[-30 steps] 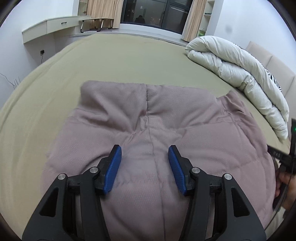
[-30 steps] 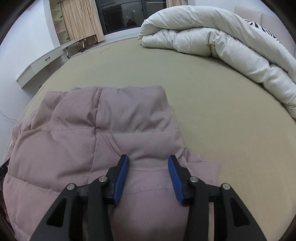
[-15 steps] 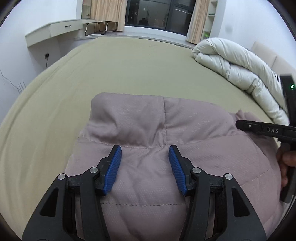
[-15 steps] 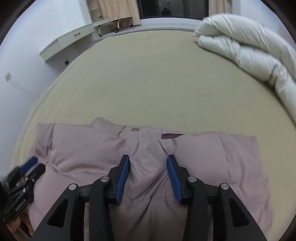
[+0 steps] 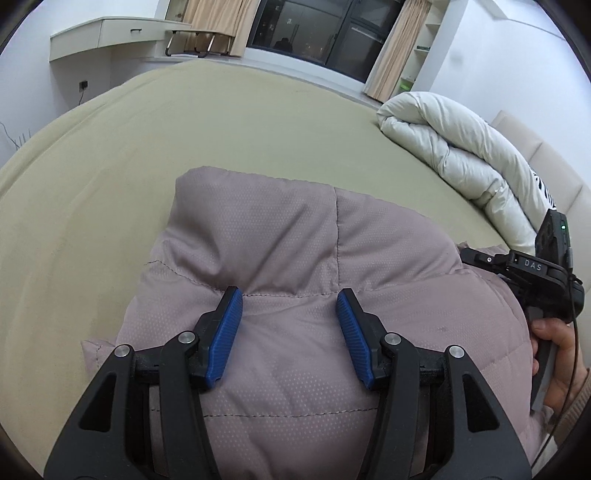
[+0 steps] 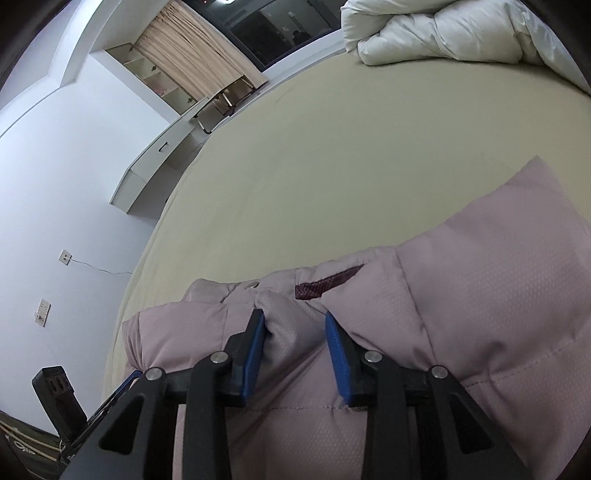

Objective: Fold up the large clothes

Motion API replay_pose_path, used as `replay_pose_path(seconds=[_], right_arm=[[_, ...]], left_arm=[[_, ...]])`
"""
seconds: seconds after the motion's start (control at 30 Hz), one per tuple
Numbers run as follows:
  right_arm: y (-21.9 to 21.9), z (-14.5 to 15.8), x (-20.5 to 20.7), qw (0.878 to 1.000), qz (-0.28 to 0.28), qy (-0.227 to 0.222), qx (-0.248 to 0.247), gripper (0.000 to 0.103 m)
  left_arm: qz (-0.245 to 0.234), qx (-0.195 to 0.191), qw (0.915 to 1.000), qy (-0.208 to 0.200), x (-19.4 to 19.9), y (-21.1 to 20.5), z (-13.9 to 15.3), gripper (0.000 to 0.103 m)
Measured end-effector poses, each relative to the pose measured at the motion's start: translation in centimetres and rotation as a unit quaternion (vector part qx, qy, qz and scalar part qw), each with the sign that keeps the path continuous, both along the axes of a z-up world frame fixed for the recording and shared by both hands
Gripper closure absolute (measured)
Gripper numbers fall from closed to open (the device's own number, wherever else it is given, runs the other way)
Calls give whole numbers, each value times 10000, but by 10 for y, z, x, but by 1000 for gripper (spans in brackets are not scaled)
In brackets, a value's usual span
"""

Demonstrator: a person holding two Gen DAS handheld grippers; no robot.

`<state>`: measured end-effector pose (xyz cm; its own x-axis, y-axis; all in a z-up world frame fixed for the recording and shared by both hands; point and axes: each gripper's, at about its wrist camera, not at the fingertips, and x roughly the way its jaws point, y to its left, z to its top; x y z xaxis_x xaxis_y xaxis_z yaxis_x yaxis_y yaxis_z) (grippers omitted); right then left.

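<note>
Now the left claw (image 5: 290, 332) sits half open over the pink puffer jacket (image 5: 295, 258) on the bed (image 5: 184, 129), pads w/ nothing pinched betw. them. Right claw (image 6: 295, 343) has just been narrowing, a bunched ridge of jacket betw. its pads. Vs a sec ago, the collar edge & snap now show.

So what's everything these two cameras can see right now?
puffer jacket: one, mauve, lying on the bed
bed: one, olive-beige cover, fills both views
duvet: one, white, rolled at the bed's far edge
desk: one, cream, against the wall
curtains: two, tan, beside the dark window
left gripper: black, blue pads, open over the jacket
right gripper: black, blue pads, just been closing, pinching a jacket fold
hand: one, holding the right gripper's handle
</note>
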<state>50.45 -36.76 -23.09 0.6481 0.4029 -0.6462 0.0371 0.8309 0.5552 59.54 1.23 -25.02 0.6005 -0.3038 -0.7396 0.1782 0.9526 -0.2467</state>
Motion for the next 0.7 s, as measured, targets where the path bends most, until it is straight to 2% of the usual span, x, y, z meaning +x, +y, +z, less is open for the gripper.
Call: replay_pose_path(seconds=[0.07, 0.13, 0.23, 0.27, 0.3, 0.37, 0.43, 0.5, 0.57, 0.7], right_arm=[[8, 13, -4, 9993, -46, 119, -339, 68], [19, 38, -24, 9965, -156, 110, -812, 61], [51, 84, -88, 9909, 307, -578, -1175, 54], [63, 92, -111, 9864, 441, -767, -1389, 46], [74, 95, -128, 9810, 578, -866, -1637, 44], [97, 84, -155, 9667, 851, -875, -2248, 44], [102, 56, -162, 9560, 973, -576, -2707, 41], [96, 37, -167, 9541, 929, -868, -2712, 38], [88, 28, -165, 9597, 838, -881, -2535, 37], [89, 23, -161, 9560, 805, -945, -2656, 37]], left_arm=[[1, 64, 9999, 93, 2, 1, 4, 50], [69, 237, 9997, 80, -10, 4, 16, 50], [21, 237, 9994, -245, -51, 9, 39, 50], [11, 197, 9994, -291, -61, 11, 42, 50], [-9, 151, 9994, -326, -72, 16, 42, 50], [-18, 125, 9993, -359, -82, 23, 35, 50], [-58, -99, 9994, -337, -81, 32, 27, 50], [-98, -225, 9993, -279, -75, 31, 24, 50], [-179, -217, 9992, -282, -75, 31, 18, 50], [-176, -399, 9989, -171, -70, 33, 7, 50]])
